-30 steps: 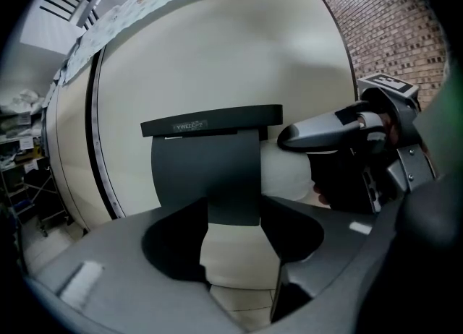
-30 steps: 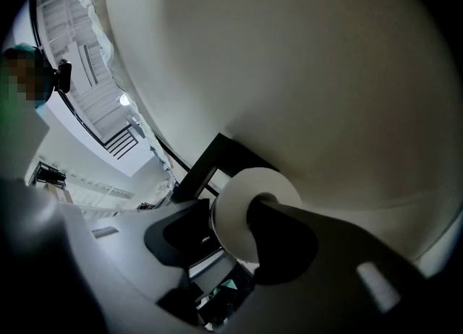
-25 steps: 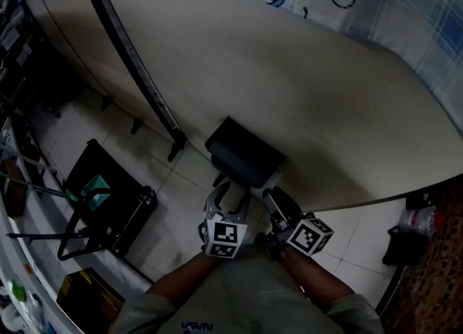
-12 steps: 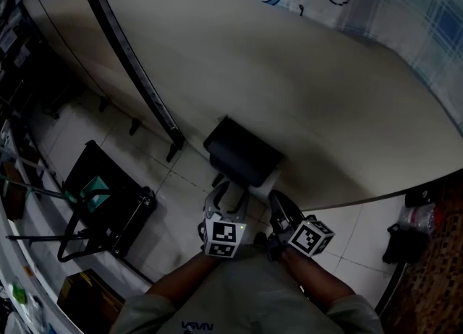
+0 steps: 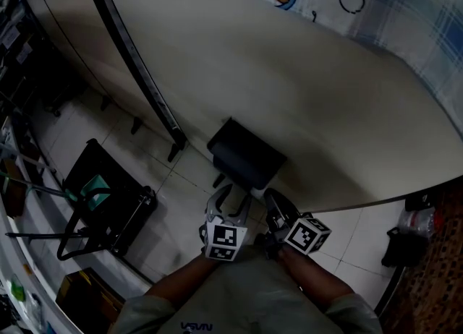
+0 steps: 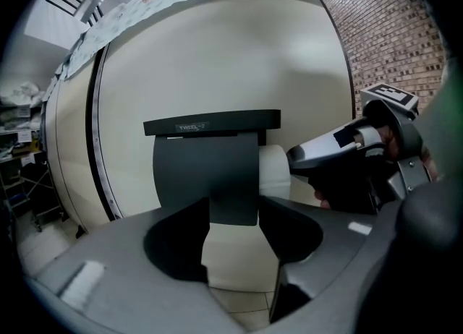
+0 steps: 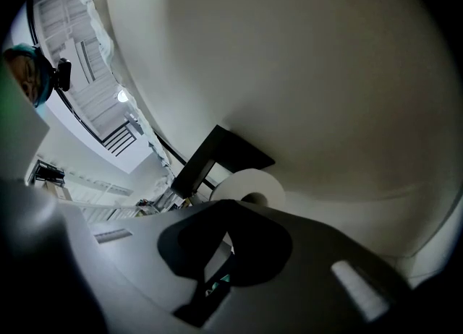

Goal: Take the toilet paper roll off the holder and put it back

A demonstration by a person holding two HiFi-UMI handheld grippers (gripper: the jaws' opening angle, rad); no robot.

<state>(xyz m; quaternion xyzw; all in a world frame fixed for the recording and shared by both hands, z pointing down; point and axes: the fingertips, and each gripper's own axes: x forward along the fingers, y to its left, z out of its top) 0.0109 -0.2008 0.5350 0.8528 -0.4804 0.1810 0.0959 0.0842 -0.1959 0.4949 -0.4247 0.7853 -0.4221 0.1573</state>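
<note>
A broad cream curved wall panel [image 5: 304,87] fills most of the head view, and a black vertical strip [image 5: 137,65] runs down its left part. Below it lies a pale tiled floor [image 5: 181,202], where a black wire-framed cart [image 5: 108,199] stands off to the left, well apart from the work.

A black box-shaped paper holder with a flat top shelf [image 5: 244,153] is fixed to the panel. In the left gripper view its dark front flap [image 6: 210,166] hangs down straight ahead.

The left tool [image 5: 228,199] points at the holder from just below. Its jaws stand wide apart with nothing between them, and the flap and the pale panel show through the gap [image 6: 235,235].

The right tool [image 5: 275,206] is just beside it, aimed at the holder's right end. Its jaws are drawn nearly together, leaving only a thin slit [image 7: 213,271], and they grip nothing. From the left gripper view its tip [image 6: 296,157] lies close to the roll's side.

The white toilet paper roll [image 7: 249,188] sits on the holder under the shelf, its end poking out to the right of the flap [image 6: 273,173].
</note>
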